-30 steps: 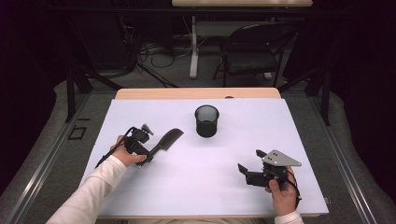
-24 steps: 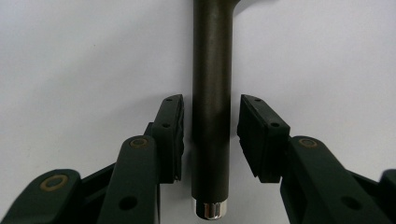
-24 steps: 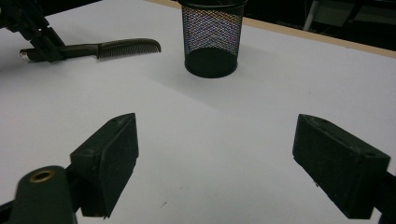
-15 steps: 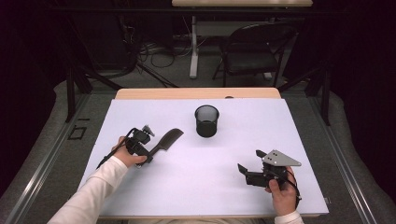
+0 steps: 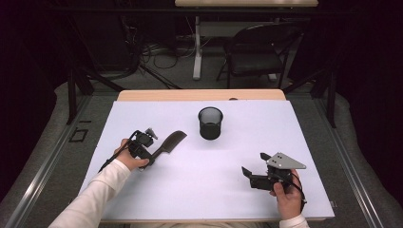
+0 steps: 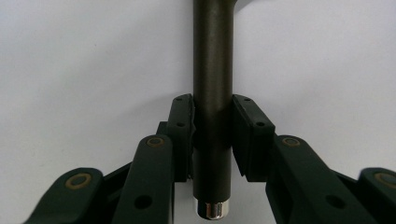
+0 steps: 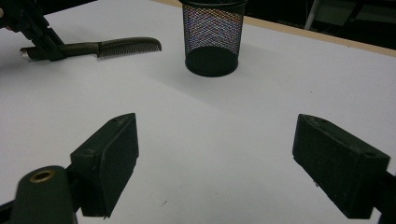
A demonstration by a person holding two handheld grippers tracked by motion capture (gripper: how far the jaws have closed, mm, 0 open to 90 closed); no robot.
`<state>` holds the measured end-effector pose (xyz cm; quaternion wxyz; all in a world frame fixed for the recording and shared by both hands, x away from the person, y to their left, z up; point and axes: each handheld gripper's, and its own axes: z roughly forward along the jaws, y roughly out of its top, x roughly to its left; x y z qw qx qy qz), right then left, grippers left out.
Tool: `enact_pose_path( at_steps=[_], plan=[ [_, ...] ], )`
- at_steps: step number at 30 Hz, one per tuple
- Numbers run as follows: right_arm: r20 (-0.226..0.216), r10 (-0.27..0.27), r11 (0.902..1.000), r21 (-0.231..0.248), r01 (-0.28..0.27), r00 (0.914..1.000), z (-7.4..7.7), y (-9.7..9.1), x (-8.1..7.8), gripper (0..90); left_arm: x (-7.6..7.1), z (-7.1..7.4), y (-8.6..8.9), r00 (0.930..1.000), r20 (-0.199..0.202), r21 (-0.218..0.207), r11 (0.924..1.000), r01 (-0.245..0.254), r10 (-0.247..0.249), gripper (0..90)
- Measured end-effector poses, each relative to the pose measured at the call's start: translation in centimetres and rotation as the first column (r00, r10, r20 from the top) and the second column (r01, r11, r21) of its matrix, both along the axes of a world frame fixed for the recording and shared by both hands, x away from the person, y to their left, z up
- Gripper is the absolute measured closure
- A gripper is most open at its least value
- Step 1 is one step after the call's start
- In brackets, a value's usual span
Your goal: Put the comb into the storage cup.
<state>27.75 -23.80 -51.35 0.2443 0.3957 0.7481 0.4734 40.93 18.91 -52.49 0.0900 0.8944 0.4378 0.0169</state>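
A dark comb [image 5: 172, 141] lies on the white table [image 5: 190, 190], teeth toward the far right; it also appears in the right gripper view [image 7: 116, 46]. My left gripper [image 5: 152, 155] sits at its handle end. In the left gripper view the jaws [image 6: 212, 121] have just been closing with the comb handle [image 6: 212, 56] between them, and both pads now press its sides. My right gripper [image 5: 254, 163] rests low near the table's front right, open, nothing between its fingers [image 7: 217, 163]. A black mesh cup [image 5: 210, 122] stands upright mid-table, beyond both grippers.
The mesh cup [image 7: 212, 39] is to the right of the comb's teeth, a short gap apart. A folding chair [image 5: 256, 52] and cables stand on the floor past the table's far edge. White tabletop lies between the two hands.
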Motion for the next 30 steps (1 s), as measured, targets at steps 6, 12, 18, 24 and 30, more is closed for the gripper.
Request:
enact_pose_path(
  at_steps=[6, 12, 18, 24, 30],
  plan=[
    [-0.001, -0.001, 1.0, 0.0, 0.001, 1.0, -0.01, 0.0, 0.01, 14.2, -0.06, -0.02, -0.05, 1.0, 0.003, 0.001, 1.0, 0.001, -0.001, 71.3],
    [-0.002, 0.0, 1.0, -0.002, 0.0, 1.0, -0.01, 0.01, 0.01, 14.2, -0.11, -0.02, -0.12, 1.0, 0.007, 0.01, 1.0, 0.001, -0.001, 71.7],
    [-0.003, -0.001, 1.0, -0.002, 0.001, 1.0, -0.02, 0.0, 0.02, 14.2, -0.12, -0.02, -0.15, 1.0, 0.006, 0.012, 0.9999, 0.001, -0.001, 71.9],
    [-0.003, 0.0, 1.0, -0.004, 0.0, 1.0, -0.02, -0.01, 0.02, 14.2, -0.13, -0.01, -0.19, 1.0, 0.009, 0.017, 0.9999, 0.002, -0.002, 72.0],
    [-0.003, 0.0, 1.0, -0.004, 0.0, 1.0, -0.02, 0.0, 0.02, 14.2, -0.12, -0.02, -0.19, 1.0, 0.008, 0.015, 0.9999, -0.002, 0.002, 72.1]
  ],
)
